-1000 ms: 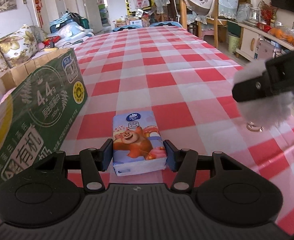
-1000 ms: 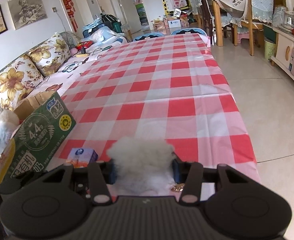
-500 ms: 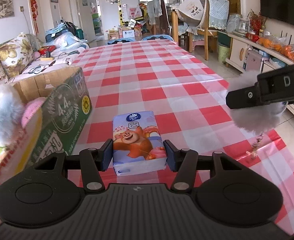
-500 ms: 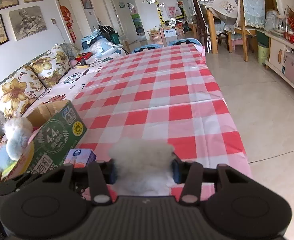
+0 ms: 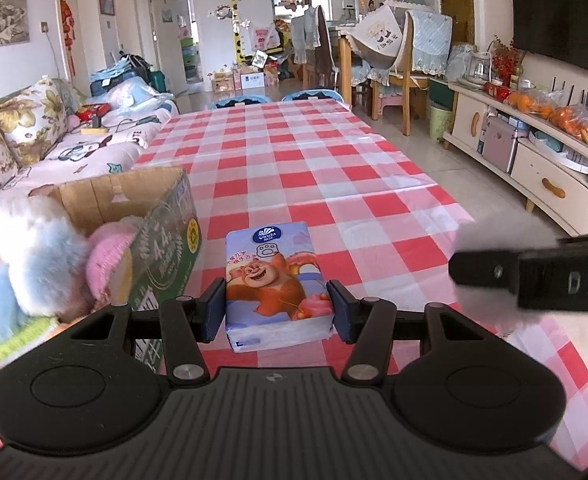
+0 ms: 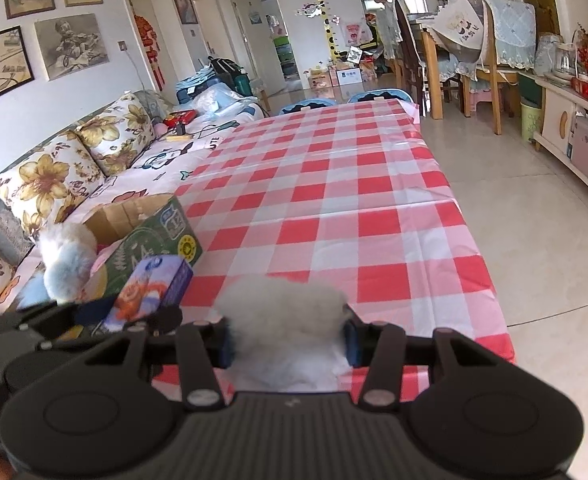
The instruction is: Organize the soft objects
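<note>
My left gripper [image 5: 276, 310] is shut on a tissue pack [image 5: 273, 280] printed with a cartoon bear and holds it above the checked table; the pack also shows in the right wrist view [image 6: 149, 288]. My right gripper [image 6: 287, 340] is shut on a white fluffy ball [image 6: 281, 312], which shows at the right of the left wrist view [image 5: 494, 240]. An open green cardboard box [image 5: 161, 236] stands at the table's left edge, to the left of both grippers, with a white-blue plush [image 5: 33, 252] and a pink soft item [image 5: 107, 256] in it.
The red-and-white checked table [image 5: 314, 172] stretches ahead. A floral sofa [image 6: 65, 168] runs along its left side. The table's right edge [image 6: 466, 240] drops to tiled floor. Chairs and a sideboard [image 5: 534, 160] stand at the right.
Both grippers have risen with their loads. The box's open top and the plush in it have come into fuller view at the left.
</note>
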Tool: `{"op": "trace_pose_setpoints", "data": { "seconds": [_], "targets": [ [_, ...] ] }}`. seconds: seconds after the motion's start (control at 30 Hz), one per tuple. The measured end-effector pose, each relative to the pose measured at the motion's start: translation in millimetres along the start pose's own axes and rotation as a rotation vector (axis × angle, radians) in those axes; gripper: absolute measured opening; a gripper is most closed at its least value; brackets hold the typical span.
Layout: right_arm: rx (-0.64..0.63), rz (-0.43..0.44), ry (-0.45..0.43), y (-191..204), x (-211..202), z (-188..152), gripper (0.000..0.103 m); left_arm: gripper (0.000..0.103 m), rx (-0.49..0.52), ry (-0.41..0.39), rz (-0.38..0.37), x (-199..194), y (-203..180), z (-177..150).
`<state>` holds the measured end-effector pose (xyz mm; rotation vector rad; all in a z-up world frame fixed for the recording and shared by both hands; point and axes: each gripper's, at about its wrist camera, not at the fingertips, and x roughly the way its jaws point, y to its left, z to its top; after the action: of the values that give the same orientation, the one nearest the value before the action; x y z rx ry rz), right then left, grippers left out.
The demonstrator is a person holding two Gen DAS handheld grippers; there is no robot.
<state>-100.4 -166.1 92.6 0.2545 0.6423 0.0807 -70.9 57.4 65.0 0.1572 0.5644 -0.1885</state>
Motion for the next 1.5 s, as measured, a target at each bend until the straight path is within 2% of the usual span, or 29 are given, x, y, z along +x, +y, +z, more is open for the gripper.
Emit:
{"op": "trace_pose_setpoints", "data": {
  "seconds": [0.83, 1.1, 1.5],
  "targets": [
    [-0.055, 0.032, -0.022, 44.4, -8.0, -1.8, 0.048, 0.067, -0.050, -0.070, -0.059, -26.9, 37.5, 22.1],
    [-0.073, 0.046, -0.041, 58.1, -4.0, 6.8, 0.048, 0.067, -0.104, -0.102, -0.057, -37.3, 62.6, 32.6],
    [-0.067, 0.078, -0.057, 70.3, 8.2, 22.9, 0.048, 0.067, -0.250, -0.114, 0.003, -38.7, 116.8, 46.6]
  ]
}}
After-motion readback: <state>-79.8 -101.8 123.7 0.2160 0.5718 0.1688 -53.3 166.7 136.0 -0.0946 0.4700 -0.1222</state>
